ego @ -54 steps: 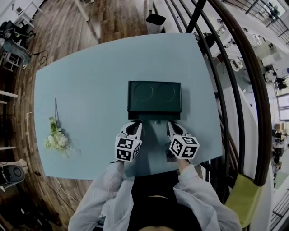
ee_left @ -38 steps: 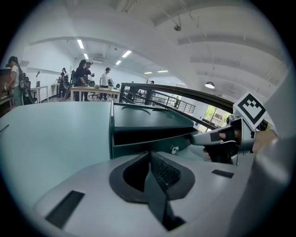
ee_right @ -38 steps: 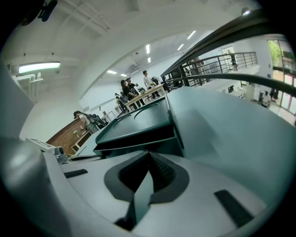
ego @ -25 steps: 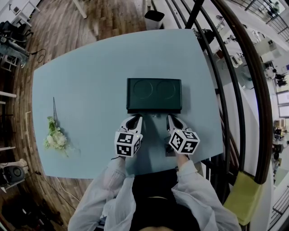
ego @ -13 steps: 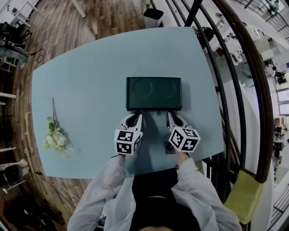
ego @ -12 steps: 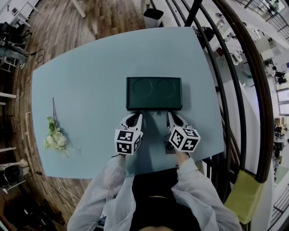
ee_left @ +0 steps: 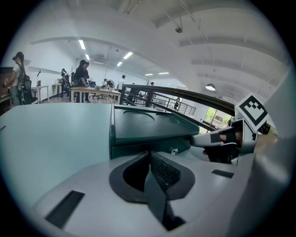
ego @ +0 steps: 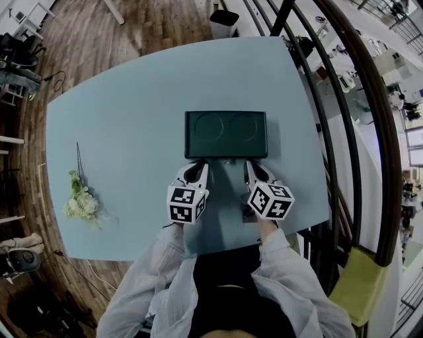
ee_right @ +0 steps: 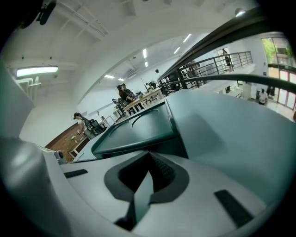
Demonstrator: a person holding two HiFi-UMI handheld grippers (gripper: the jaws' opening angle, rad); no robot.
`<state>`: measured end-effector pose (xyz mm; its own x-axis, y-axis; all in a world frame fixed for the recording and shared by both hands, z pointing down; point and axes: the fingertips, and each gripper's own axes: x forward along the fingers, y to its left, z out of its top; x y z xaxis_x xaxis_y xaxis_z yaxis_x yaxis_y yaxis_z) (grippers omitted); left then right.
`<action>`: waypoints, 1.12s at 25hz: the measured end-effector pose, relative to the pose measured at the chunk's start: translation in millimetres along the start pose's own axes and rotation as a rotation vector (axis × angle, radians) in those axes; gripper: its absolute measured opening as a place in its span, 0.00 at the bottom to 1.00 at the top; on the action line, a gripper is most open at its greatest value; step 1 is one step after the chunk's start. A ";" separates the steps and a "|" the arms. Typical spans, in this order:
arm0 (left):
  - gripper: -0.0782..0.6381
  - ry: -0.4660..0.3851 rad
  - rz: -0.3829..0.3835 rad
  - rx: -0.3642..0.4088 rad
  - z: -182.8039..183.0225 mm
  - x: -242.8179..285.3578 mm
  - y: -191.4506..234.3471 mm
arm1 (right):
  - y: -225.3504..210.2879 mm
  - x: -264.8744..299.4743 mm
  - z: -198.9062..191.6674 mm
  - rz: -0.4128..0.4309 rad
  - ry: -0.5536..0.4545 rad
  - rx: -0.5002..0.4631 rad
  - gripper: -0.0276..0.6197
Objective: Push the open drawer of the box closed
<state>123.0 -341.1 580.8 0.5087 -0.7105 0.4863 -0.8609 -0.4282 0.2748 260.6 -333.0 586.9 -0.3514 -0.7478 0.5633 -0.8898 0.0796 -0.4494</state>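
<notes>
In the head view a dark green box (ego: 225,134) with two round recesses in its lid sits mid-table. Its drawer front faces me and looks almost flush with the box. My left gripper (ego: 197,166) and right gripper (ego: 250,165) are both shut, their tips against the front at its left and right ends. The left gripper view has the box (ee_left: 152,126) just ahead, with a small knob (ee_left: 174,150) on the drawer front and the right gripper (ee_left: 221,139) beside it. From the right gripper view the box (ee_right: 138,132) fills the space beyond the closed jaws.
The light blue table (ego: 132,99) carries a small bunch of white flowers (ego: 81,201) near its left edge. A dark curved railing (ego: 347,132) runs close along the right side. A bin (ego: 225,20) stands on the wood floor beyond the far edge.
Both grippers have crept forward to the box front. The strip of drawer that stuck out towards me has slid into the box.
</notes>
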 end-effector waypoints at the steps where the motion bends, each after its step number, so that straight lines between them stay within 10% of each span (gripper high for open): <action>1: 0.15 0.000 -0.001 -0.001 -0.1 0.4 0.3 | -0.1 0.5 0.0 0.000 0.000 0.001 0.05; 28: 0.15 -0.008 0.014 0.008 -4.0 -45.8 -7.8 | -4.4 -55.3 3.1 -0.015 -0.103 0.058 0.05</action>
<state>106.4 -303.0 559.7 0.4970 -0.7205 0.4836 -0.8676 -0.4227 0.2619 284.8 -294.1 555.6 -0.3040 -0.8124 0.4975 -0.8752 0.0319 -0.4827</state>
